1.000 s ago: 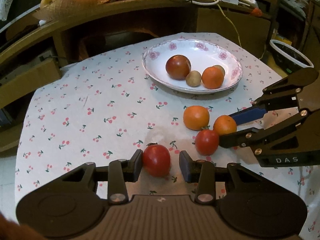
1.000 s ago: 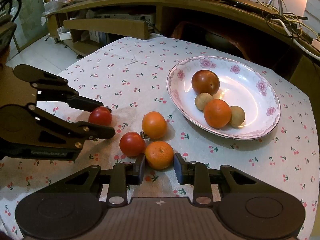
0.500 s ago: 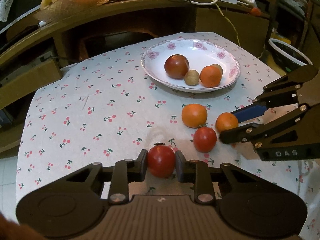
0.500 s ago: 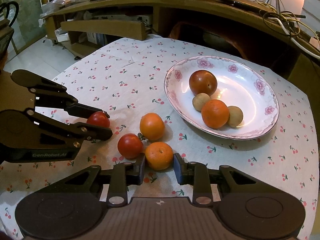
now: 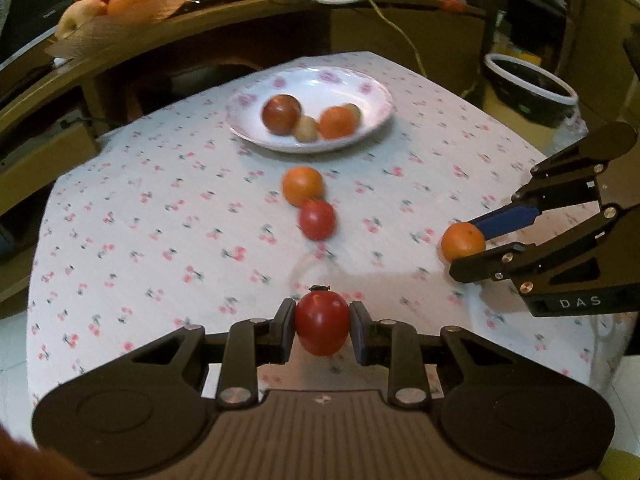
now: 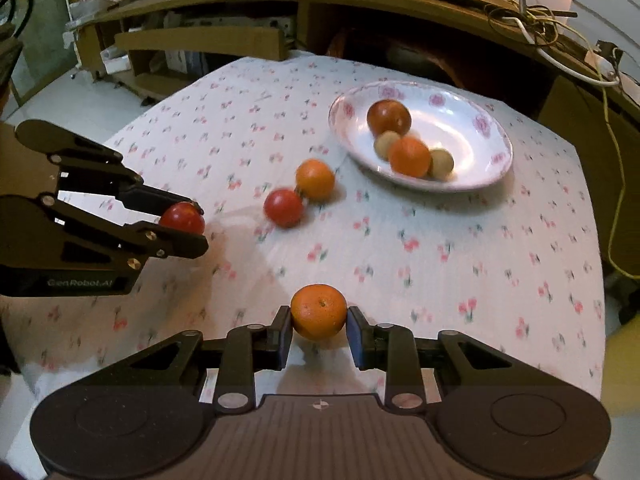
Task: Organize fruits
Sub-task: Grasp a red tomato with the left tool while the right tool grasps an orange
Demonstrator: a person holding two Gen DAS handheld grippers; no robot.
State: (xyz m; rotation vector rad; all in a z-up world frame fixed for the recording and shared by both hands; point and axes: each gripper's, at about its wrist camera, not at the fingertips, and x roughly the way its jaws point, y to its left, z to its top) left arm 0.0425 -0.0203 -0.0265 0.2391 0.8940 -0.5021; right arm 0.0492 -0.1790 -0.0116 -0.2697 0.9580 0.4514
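Left tool [image 5: 322,322] clamps a tomato [image 5: 322,329], right tool [image 6: 319,320] an orange [image 6: 319,311]; carry both gently to the plate [image 6: 476,120], upper right.

Fruits on and above the table

A red tomato [image 5: 322,328] and an orange [image 6: 319,311] are hanging up high, while four fruits are sitting in the flowery plate [image 6: 472,120].
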